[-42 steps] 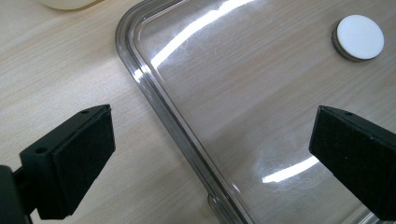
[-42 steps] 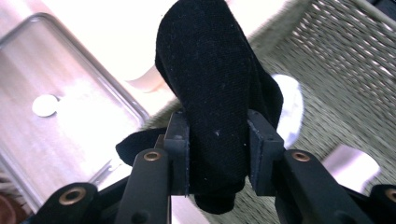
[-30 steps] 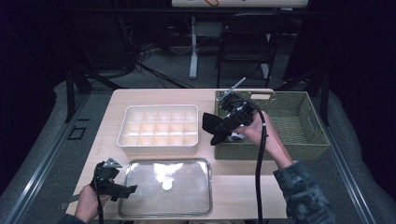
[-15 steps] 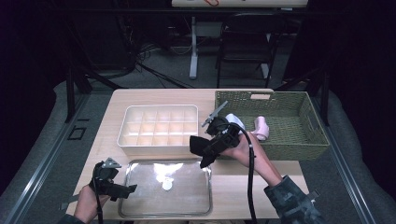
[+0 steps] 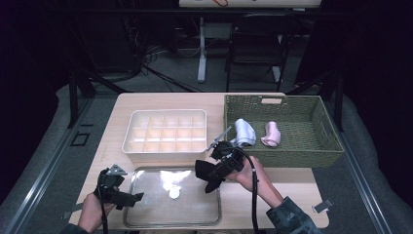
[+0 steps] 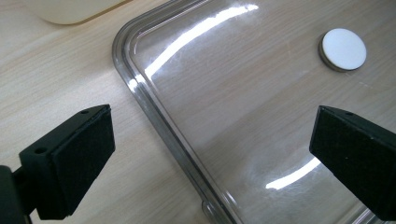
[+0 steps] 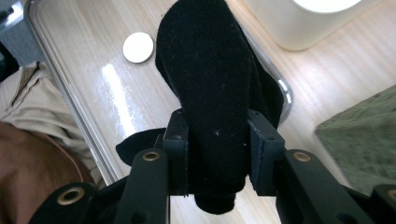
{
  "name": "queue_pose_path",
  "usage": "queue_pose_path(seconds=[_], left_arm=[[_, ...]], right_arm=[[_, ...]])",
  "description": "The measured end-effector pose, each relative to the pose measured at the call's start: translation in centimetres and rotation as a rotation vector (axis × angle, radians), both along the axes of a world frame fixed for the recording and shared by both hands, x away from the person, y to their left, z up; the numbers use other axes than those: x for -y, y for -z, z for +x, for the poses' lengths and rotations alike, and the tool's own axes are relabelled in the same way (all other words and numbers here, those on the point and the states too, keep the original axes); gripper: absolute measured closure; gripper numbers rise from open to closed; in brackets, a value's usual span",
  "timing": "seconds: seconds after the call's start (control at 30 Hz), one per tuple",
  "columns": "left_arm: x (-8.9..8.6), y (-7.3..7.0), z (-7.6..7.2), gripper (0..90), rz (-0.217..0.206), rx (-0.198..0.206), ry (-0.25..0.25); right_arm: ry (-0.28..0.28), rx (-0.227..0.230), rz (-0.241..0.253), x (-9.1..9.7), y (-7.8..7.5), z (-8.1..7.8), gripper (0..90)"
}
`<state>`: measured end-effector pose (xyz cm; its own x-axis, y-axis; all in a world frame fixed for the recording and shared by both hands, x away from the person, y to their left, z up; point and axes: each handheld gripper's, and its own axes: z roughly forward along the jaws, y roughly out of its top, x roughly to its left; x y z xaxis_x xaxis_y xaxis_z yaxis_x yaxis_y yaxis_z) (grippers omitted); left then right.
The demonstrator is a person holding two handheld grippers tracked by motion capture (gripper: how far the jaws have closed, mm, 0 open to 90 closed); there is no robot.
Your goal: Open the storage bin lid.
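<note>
Right jaws: the right gripper (image 5: 210,176) is clamped on a black sock (image 7: 212,93), both pads pressed into the cloth.
Left jaws: the left gripper (image 5: 127,197) has its jaws wide apart with nothing between them; in the left gripper view they straddle the near left rim of the clear lid (image 6: 154,121).
Black sock: held above the right part of the clear lid, its free end hanging past the jaws toward the lid; no contact with the lid can be confirmed.
Clear lid: lies flat on the table (image 5: 282,183) at the near edge, in front of the cream tray; a small white disc (image 5: 174,193) sits at its middle.
Cream tray (image 5: 165,134): divided into a grid of compartments, at centre left of the table, just beyond the lid.
Wicker basket (image 5: 292,156): on the far right of the table, just right of the tray.
Basket contents: a pale grey sock (image 5: 245,131) and a pink sock (image 5: 271,135), lying side by side near the basket's left half.
Hands: the person's left hand (image 5: 90,214) holds its gripper at the near left corner; the right hand (image 5: 253,178) holds its gripper between lid and basket.
</note>
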<state>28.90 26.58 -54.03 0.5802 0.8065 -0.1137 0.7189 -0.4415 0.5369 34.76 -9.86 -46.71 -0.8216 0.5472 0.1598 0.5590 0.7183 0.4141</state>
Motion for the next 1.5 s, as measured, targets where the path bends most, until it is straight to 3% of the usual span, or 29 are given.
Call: queue_pose_path(seconds=[0.2, 0.33, 0.53, 0.67, 0.9, 1.17, 1.37, 1.5], left_arm=[[0.4, -0.1, 0.0, 0.1, -0.008, 0.011, 0.016], [0.7, -0.4, 0.1, 0.1, -0.016, 0.024, 0.021], [1.7, -0.8, 0.2, 0.0, -0.014, 0.039, 0.046], [2.6, -1.0, 0.4, 0.0, -0.002, 0.054, 0.054], [4.2, -1.6, 0.5, 0.1, -0.015, 0.076, 0.089], [5.5, -1.9, 0.9, 0.2, -0.019, 0.096, 0.088], [6.3, -1.6, 1.2, 0.4, -0.011, 0.073, 0.109], [6.6, -1.5, 1.4, 0.7, -0.025, 0.059, 0.114]], right_arm=[[0.045, -0.041, 0.013, -0.1, 2.8, -0.3, 64.8], [0.057, -0.049, -0.033, -0.3, 4.0, -0.4, 64.3], [0.090, -0.037, -0.026, -0.2, 4.1, -0.6, 61.0], [0.045, -0.074, -0.054, 0.0, 4.5, -0.8, 52.5], [0.049, -0.063, 0.006, 1.5, 3.8, -1.3, 45.6], [0.086, -0.041, 0.046, 2.9, 3.7, -1.7, 54.3], [0.086, -0.047, 0.009, 2.9, 4.6, -1.6, 55.4], [0.092, -0.050, 0.036, 3.1, 4.6, -1.6, 55.0]])
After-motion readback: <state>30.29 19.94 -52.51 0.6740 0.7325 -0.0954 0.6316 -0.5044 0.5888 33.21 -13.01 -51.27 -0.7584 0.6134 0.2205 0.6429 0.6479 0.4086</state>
